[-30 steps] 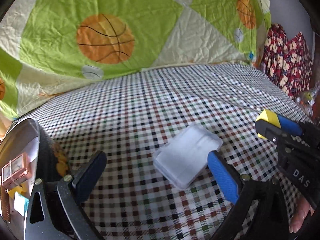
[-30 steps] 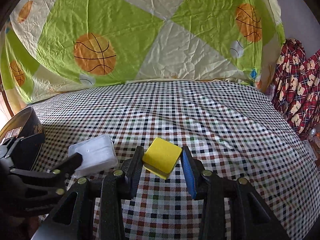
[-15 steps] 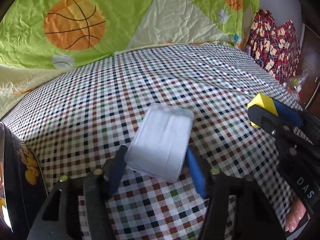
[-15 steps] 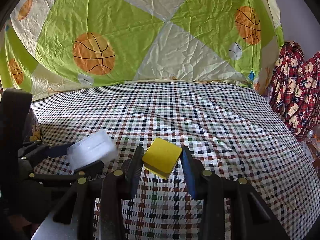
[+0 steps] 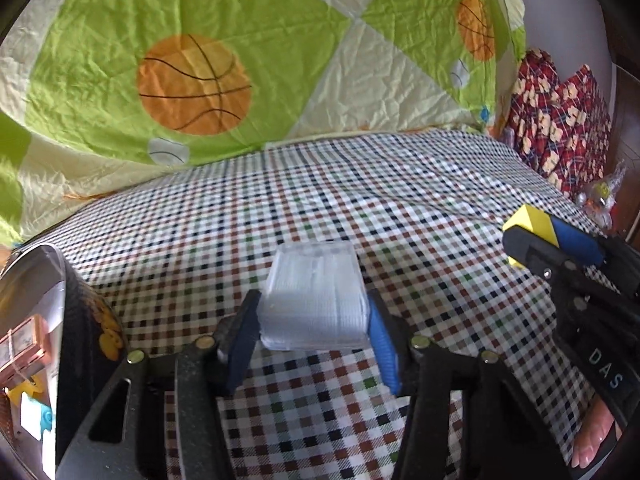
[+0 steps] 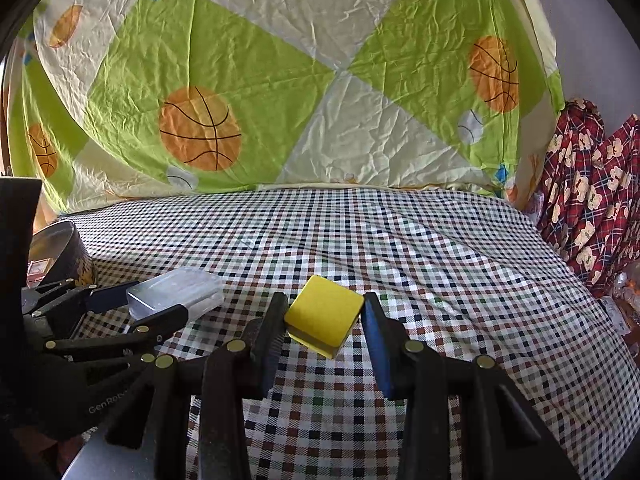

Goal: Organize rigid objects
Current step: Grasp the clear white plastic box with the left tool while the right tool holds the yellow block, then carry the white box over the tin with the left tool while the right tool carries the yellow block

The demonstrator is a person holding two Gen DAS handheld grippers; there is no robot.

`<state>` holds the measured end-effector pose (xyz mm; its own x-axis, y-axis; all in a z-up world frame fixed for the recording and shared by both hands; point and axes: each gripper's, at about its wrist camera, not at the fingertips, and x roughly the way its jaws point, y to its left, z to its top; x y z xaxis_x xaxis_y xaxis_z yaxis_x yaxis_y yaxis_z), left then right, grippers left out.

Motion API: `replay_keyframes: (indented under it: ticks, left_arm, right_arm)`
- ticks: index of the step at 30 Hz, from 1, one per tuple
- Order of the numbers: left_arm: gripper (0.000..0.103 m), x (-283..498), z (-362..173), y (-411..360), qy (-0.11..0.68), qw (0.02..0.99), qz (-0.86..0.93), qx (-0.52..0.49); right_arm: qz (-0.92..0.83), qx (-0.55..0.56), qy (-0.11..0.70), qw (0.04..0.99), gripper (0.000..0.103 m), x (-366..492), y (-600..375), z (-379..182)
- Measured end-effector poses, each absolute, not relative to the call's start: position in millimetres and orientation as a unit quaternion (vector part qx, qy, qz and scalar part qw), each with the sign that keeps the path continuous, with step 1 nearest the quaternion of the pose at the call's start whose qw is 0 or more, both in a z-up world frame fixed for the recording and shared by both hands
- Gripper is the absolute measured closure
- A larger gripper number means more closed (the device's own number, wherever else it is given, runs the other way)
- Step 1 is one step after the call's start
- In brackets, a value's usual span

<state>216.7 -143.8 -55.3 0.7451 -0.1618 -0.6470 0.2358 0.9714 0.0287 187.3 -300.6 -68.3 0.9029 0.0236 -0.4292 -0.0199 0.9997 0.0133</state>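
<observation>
Left wrist: clear box between closing hand-held gripper.

At the left edge of the left wrist view, the dark round container is cut off, its contents only partly seen. At lower right, a fingertip peeks from behind the right gripper. Clear wrapped items at right are too small to identify.
</observation>
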Motion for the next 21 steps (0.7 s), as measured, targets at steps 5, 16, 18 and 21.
replay_keyframes:
  ticks: [5,16,18,21]
  left_arm:
    - [0.052,205.8,-48.4,-134.9,0.309,0.947,-0.073,0.044]
    - [0.052,180.5,-34.7,-104.3,0.246,0.969,0.001,0.01]
    - [0.052,176.3,-33.7,-100.5,0.237,0.971,0.012,0.007]
    - [0.052,170.4,-32.0,-94.7,0.227,0.974,0.019,0.004]
  right_arm:
    - [0.007,0.003,0.218,0.976,0.063,187.1,-296.6,-67.9]
    - [-0.004,-0.004,0.21,0.978,0.063,180.4,-284.4,-66.6]
    - [-0.004,-0.006,0.208,0.978,0.063,179.1,-282.5,-66.0]
    - [-0.005,-0.008,0.205,0.979,0.063,176.7,-278.6,-65.0]
